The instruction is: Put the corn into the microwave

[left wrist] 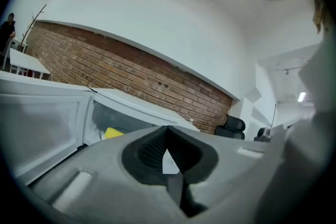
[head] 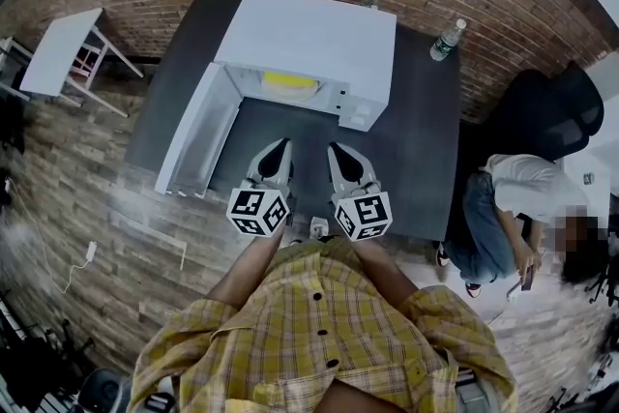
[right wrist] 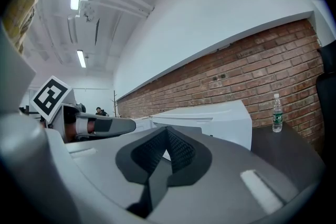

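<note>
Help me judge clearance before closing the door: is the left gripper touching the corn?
Apart. The head view shows bare table between the left gripper and the corn, which lies inside the microwave.

Nothing legible — no text, label or number.

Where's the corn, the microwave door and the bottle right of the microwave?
corn (head: 289,81): head view, middle of the yellow part.
microwave door (head: 198,132): head view, inner face, swung open.
bottle (head: 445,42): head view, its middle.
</note>
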The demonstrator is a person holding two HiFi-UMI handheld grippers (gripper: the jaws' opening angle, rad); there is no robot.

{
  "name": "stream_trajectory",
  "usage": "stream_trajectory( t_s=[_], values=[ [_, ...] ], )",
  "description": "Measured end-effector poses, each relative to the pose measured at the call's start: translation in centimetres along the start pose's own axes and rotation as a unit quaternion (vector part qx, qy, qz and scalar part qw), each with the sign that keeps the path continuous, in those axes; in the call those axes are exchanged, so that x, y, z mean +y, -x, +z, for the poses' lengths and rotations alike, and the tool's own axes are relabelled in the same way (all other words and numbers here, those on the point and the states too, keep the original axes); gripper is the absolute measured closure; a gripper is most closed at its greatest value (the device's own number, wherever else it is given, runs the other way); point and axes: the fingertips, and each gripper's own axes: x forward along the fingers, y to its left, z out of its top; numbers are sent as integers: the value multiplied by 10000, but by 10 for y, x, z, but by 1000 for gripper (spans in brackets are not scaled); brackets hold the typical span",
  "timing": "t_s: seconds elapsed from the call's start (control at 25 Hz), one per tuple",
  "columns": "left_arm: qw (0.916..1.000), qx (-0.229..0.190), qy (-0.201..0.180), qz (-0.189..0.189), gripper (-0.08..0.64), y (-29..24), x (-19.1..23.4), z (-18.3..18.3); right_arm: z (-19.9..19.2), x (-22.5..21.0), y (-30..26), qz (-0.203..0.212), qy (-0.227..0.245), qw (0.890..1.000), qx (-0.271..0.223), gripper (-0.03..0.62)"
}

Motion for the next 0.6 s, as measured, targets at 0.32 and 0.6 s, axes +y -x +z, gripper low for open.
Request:
stream_trajectory(
  t_s=[0.32,0.6],
  values=[
    [9982,12,-588,88,565,7,-8,-1,3,-2,3,-10,2,10000,-35,592],
    [9967,71,-810,72,565,7,-17,-2,3,-3,7,21,9,10000,-34,592]
  ],
)
